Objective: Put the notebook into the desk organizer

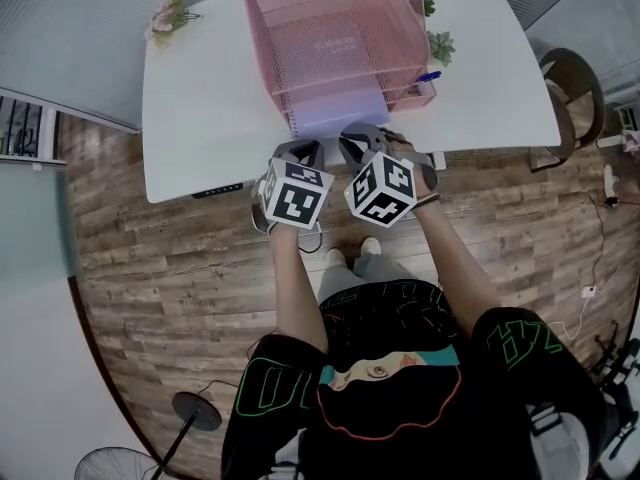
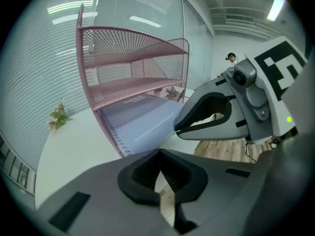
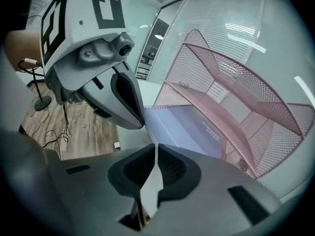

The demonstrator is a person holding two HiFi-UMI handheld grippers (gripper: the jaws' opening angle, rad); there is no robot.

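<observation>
The lavender notebook (image 1: 335, 116) is lying flat in the bottom tier of the pink mesh desk organizer (image 1: 335, 28), its near end sticking out onto the white table (image 1: 200, 118). Just short of that end, the left gripper (image 2: 158, 154) is hovering with its jaws pressed together on nothing. Beside it, the right gripper (image 3: 155, 146) is showing jaws all but touching, likewise empty.

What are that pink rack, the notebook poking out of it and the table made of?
The desk organizer is probably metal wire mesh coated pink; its fine grid is see-through. The notebook has a smooth lavender cover, plastic or coated card, hard to say which, with a wire spiral along one edge. The table has a smooth white top, likely laminate.
</observation>
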